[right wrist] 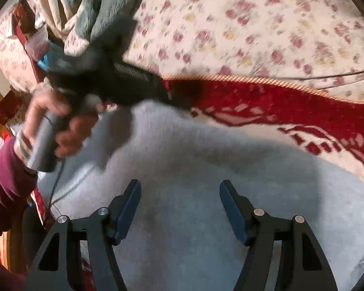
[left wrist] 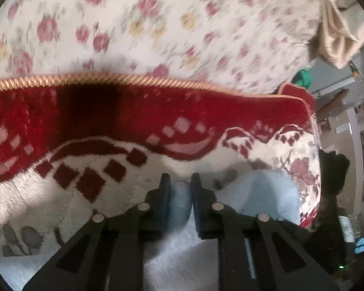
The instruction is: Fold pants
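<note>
The pants (right wrist: pixel 206 169) are pale blue and fluffy, spread over a red and white blanket (right wrist: pixel 303 101) on a bed. In the left wrist view my left gripper (left wrist: pixel 179 181) is shut on a fold of the pants (left wrist: pixel 180 203), which is pinched between its blue pads. More of the pale cloth (left wrist: pixel 262 194) lies just to the right of it. In the right wrist view my right gripper (right wrist: pixel 180 189) stands open a little above the pants, nothing between its fingers. The other gripper (right wrist: pixel 123 80), held by a person's hand (right wrist: pixel 60 126), reaches onto the pants' far left edge.
A floral bedsheet (left wrist: pixel 157 24) covers the bed beyond the blanket's gold-corded edge (left wrist: pixel 109 77). A grey-green blanket (right wrist: pixel 104 7) is heaped at the far left corner. A beige cloth (left wrist: pixel 339 36) hangs at the bed's right end, with room furniture beyond.
</note>
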Demonstrator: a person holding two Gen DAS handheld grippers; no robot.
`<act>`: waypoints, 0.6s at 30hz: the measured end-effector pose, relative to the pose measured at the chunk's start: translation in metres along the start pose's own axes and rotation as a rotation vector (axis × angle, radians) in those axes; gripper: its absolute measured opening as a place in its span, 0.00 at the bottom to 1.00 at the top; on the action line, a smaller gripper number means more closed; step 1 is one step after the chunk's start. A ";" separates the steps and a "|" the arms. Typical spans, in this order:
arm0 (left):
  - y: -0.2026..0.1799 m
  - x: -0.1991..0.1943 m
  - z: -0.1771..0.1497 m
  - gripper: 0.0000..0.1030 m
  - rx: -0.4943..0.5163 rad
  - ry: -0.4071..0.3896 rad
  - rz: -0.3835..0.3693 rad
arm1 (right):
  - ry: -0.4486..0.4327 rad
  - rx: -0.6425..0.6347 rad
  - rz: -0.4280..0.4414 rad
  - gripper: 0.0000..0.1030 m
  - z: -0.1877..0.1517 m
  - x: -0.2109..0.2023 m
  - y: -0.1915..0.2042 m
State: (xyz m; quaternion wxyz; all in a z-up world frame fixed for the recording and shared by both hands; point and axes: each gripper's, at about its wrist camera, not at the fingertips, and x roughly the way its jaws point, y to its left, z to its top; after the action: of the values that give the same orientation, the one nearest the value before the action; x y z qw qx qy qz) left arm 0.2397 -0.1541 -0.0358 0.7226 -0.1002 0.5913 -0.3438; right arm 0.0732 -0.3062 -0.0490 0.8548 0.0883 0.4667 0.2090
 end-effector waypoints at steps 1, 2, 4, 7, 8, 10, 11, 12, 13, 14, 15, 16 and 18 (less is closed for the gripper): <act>-0.005 -0.004 -0.001 0.15 0.015 -0.004 -0.006 | 0.005 -0.005 0.011 0.69 -0.002 0.002 0.002; -0.008 -0.006 -0.002 0.15 0.025 -0.008 -0.006 | 0.004 -0.015 0.016 0.69 -0.002 0.004 0.007; -0.014 -0.010 -0.008 0.13 0.035 -0.019 -0.018 | -0.007 -0.026 0.034 0.69 -0.002 0.002 0.013; -0.017 -0.024 -0.026 0.11 0.049 -0.042 -0.078 | 0.019 -0.026 0.078 0.69 -0.006 0.007 0.018; -0.018 -0.027 -0.035 0.10 0.059 -0.042 -0.104 | 0.030 -0.023 0.079 0.69 -0.011 0.009 0.017; -0.022 -0.034 -0.055 0.10 0.105 -0.052 -0.118 | 0.029 -0.007 0.094 0.69 -0.022 0.011 0.012; -0.027 -0.036 -0.061 0.10 0.130 -0.060 -0.111 | 0.010 -0.007 0.103 0.69 -0.025 0.009 0.010; -0.032 -0.038 -0.070 0.10 0.174 -0.068 -0.103 | -0.005 -0.008 0.106 0.69 -0.027 0.007 0.009; -0.039 -0.039 -0.082 0.10 0.219 -0.070 -0.085 | -0.006 -0.006 0.104 0.69 -0.028 0.007 0.009; -0.044 -0.038 -0.087 0.10 0.242 -0.071 -0.075 | -0.005 -0.001 0.098 0.69 -0.027 0.007 0.010; -0.047 -0.039 -0.092 0.10 0.270 -0.075 -0.062 | -0.004 0.002 0.092 0.69 -0.026 0.008 0.010; -0.050 -0.040 -0.098 0.10 0.298 -0.087 -0.045 | -0.002 0.000 0.086 0.69 -0.026 0.009 0.010; -0.050 -0.041 -0.101 0.10 0.312 -0.087 -0.043 | 0.005 -0.013 0.072 0.69 -0.026 0.010 0.013</act>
State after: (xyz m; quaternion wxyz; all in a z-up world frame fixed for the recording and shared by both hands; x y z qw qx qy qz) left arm 0.1248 -0.1393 -0.0042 0.7468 -0.0141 0.4964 -0.4424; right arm 0.0526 -0.2913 -0.0668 0.8462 0.0989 0.4638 0.2430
